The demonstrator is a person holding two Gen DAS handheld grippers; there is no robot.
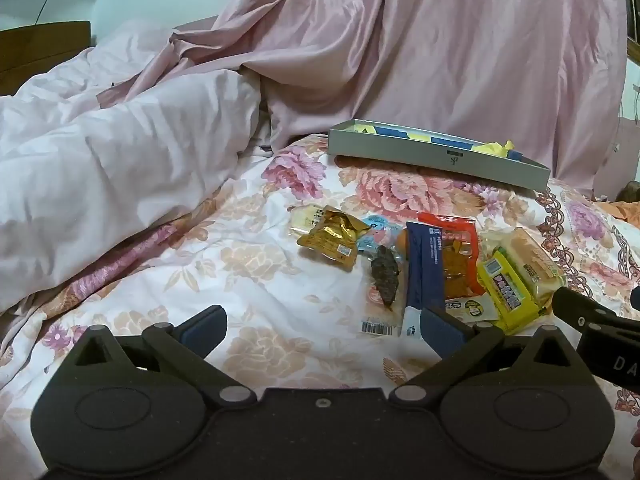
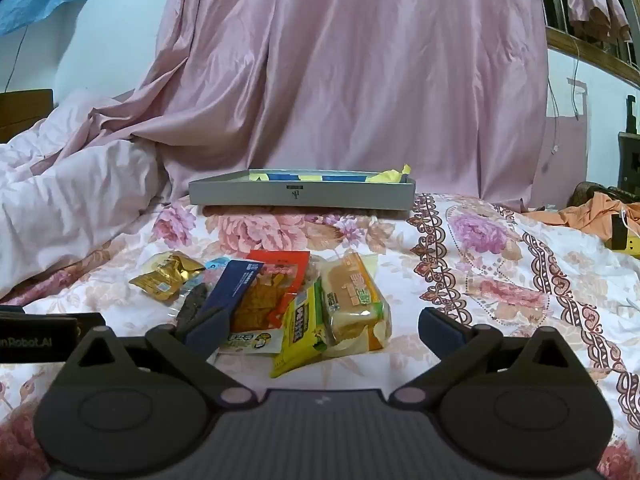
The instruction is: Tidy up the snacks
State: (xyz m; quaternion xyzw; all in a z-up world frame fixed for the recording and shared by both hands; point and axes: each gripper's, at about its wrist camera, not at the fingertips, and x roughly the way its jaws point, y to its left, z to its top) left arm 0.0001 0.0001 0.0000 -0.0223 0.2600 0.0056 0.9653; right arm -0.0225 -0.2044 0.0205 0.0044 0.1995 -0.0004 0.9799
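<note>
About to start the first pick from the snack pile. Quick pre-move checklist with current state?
1. Left tongs open and empty: ok.
2. Right tongs open and empty: ok.
3. Grey tray lies flat on the bedspread beyond the pile, top open: ok.
4. Free room in the tray: cannot tell; yellow and blue items show above its rim, the floor is hidden.
5. Snacks separated for a clean single grasp: not ok; the blue packet, red packet, yellow packet and bread pack overlap.
6. Gold packet lies at the pile's left edge, top uncovered: ok.
</note>
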